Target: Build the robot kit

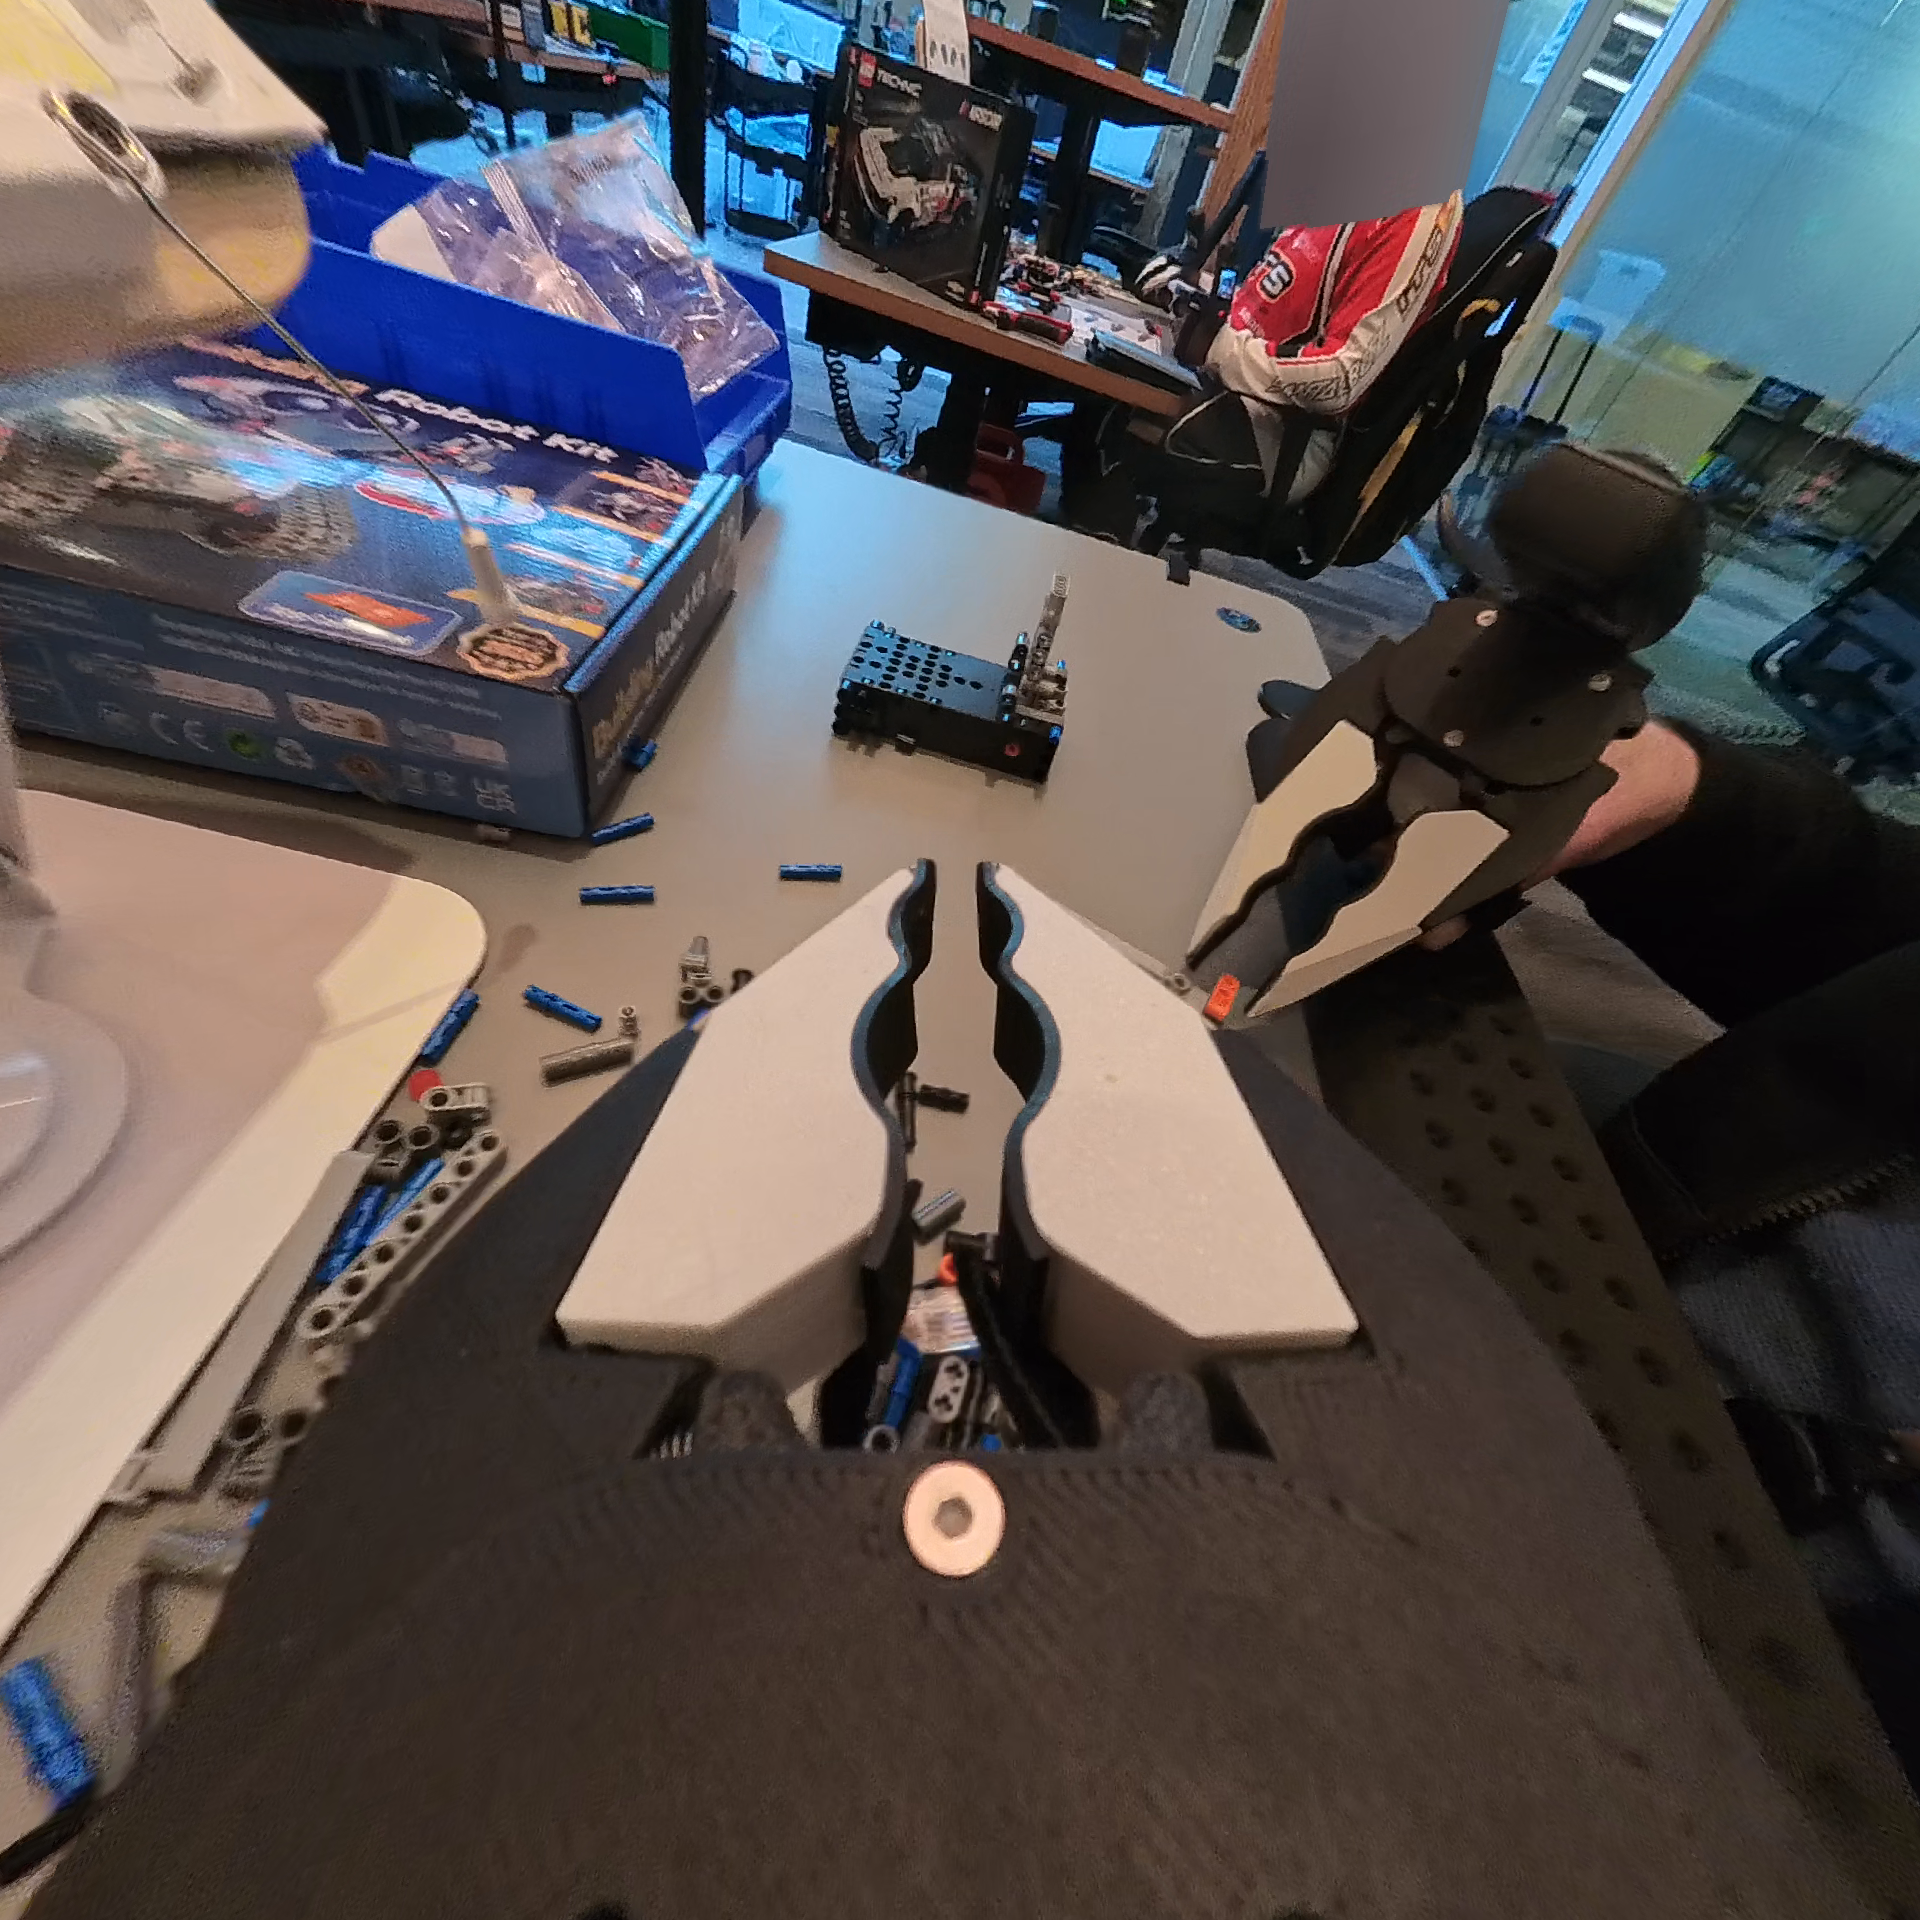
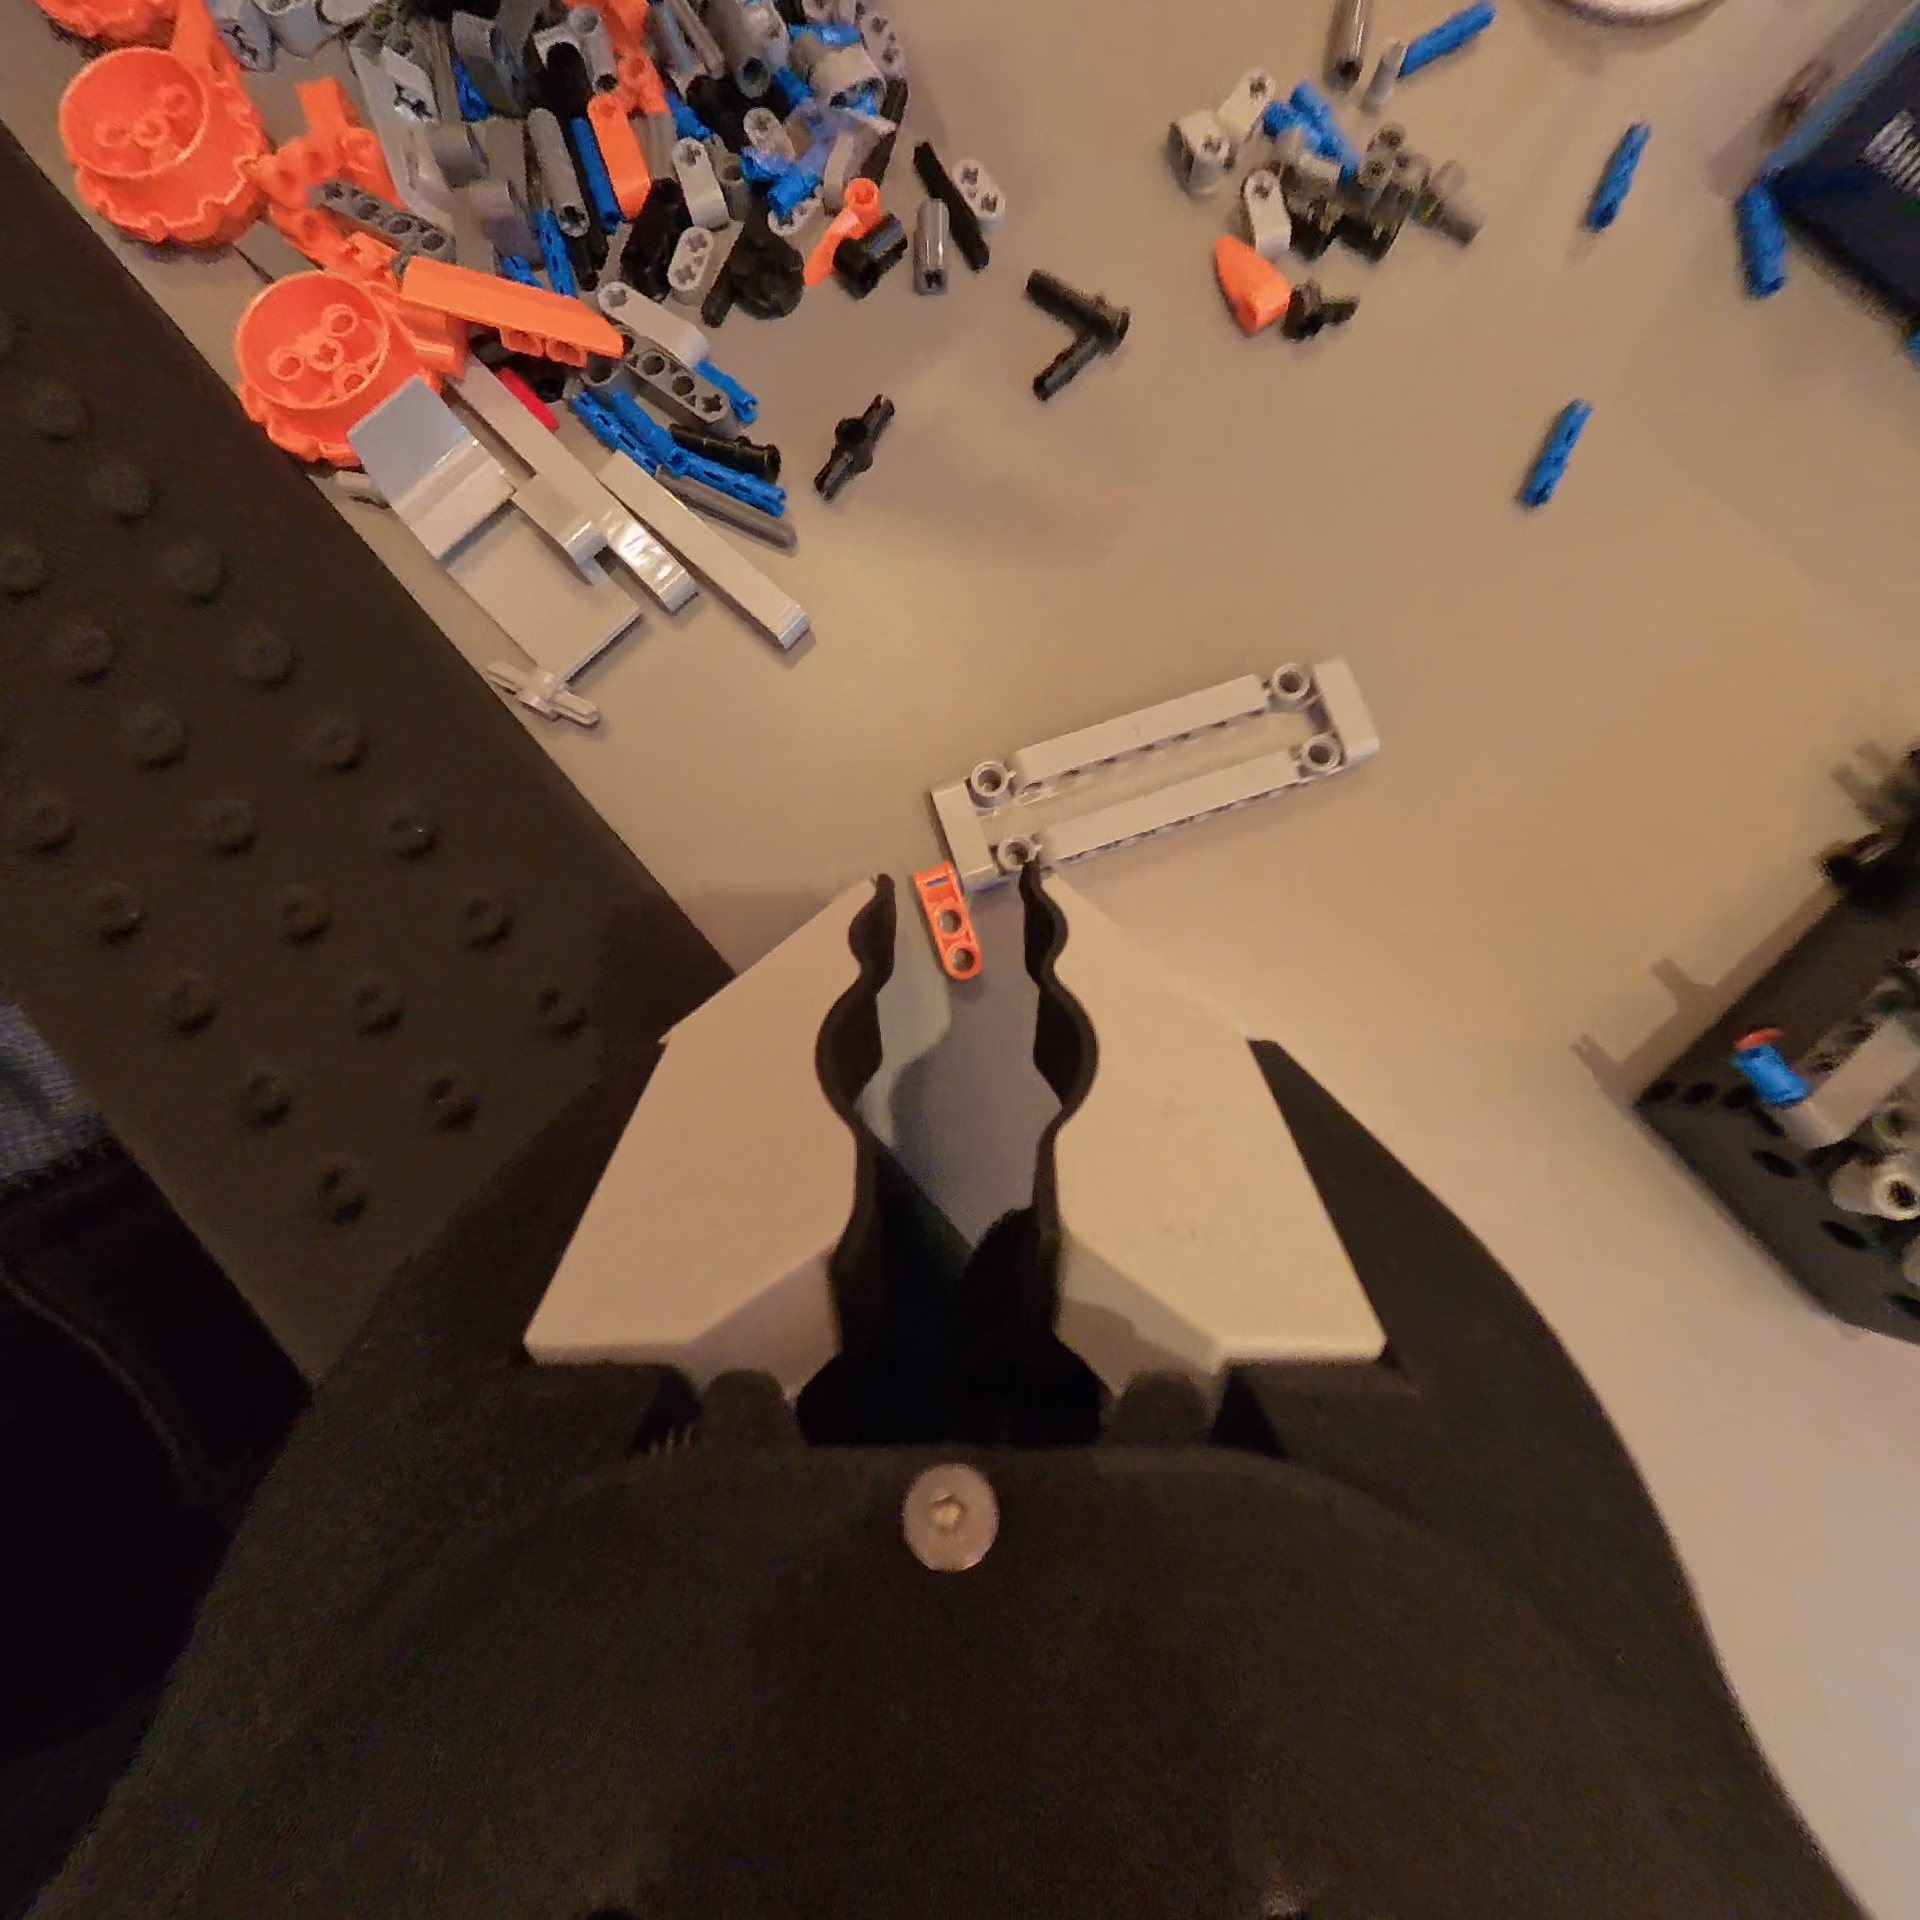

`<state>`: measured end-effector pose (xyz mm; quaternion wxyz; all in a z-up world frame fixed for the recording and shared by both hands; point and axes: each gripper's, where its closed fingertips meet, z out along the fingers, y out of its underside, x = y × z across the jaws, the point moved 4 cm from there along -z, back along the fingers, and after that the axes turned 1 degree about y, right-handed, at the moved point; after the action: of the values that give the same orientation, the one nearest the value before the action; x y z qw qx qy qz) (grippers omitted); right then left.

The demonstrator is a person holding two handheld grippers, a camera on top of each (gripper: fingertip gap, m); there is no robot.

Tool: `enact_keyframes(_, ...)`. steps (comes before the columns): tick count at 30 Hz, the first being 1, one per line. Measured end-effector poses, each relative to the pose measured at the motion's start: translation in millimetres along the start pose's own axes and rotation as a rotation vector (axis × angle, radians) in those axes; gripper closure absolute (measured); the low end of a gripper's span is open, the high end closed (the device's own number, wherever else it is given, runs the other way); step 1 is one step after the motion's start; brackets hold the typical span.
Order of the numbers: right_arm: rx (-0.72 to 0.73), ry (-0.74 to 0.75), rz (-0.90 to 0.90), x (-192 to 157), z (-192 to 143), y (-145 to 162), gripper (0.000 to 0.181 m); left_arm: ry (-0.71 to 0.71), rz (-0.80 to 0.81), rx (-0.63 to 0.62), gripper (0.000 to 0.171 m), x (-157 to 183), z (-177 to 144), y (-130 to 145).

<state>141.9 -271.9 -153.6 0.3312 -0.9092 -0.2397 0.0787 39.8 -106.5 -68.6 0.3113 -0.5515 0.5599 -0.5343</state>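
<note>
My right gripper [image 2: 956, 883] is open and low over the table. A small orange beam [image 2: 949, 922] lies on the table between its fingertips, and its right fingertip [image 2: 1031, 883] is at the corner of a grey rectangular frame [image 2: 1153, 774]. In the left wrist view the right gripper [image 1: 1226, 987] shows at the right, held by a hand [image 1: 1642, 790], with the orange beam [image 1: 1223, 995] at its tips. My left gripper [image 1: 954, 873] is empty and hovers over loose parts, its jaws a narrow gap apart.
A black pinned block assembly [image 1: 951, 696] stands mid-table, also at the right edge of the right wrist view [image 2: 1808, 1143]. A blue kit box [image 1: 343, 582] and blue bin [image 1: 520, 343] are far left. A parts pile [image 2: 520, 208] and a studded black mat [image 2: 208, 727] lie left. The tips of one gripper are about 20 cm away from the tips of the other.
</note>
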Motion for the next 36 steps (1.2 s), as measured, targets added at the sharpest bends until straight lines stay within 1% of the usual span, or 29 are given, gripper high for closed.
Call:
enact_keyframes(4, 0.039, 0.011, -0.055, -1, -4, -7, 0.155, -0.067, 0.074, -0.005, 0.167, -9, -22, -17)
enact_keyframes(8, 0.065, 0.037, -0.056, 8, -9, -13, 0.153, -0.132, 0.139, -0.016, 0.167, -14, -48, -32)
enact_keyframes(12, 0.084, 0.083, -0.041, 20, -11, -18, 0.148, -0.202, 0.223, -0.089, 0.167, -16, -69, -36)
enact_keyframes(15, 0.115, 0.088, -0.033, 23, -13, -24, 0.148, -0.246, 0.268, -0.145, 0.167, -18, -83, -35)
enact_keyframes(21, 0.127, 0.087, -0.078, 21, -9, -33, 0.149, -0.264, 0.284, -0.245, 0.167, -18, -107, -18)
enact_keyframes(25, 0.132, 0.078, -0.093, 20, -5, -42, 0.149, -0.264, 0.296, -0.339, 0.168, -19, -117, -4)
enact_keyframes(27, 0.137, 0.072, -0.098, 20, -2, -46, 0.149, -0.257, 0.318, -0.403, 0.168, -18, -118, 0)
enact_keyframes(30, 0.138, 0.069, -0.112, 20, 3, -52, 0.149, -0.283, 0.351, -0.546, 0.17, -25, -122, 15)
enact_keyframes(32, 0.143, 0.058, -0.115, 19, 6, -54, 0.149, -0.302, 0.361, -0.605, 0.17, -29, -125, 23)
enact_keyframes(36, 0.143, 0.031, -0.124, 14, 13, -57, 0.149, -0.301, 0.34, -0.642, 0.17, -32, -126, 35)
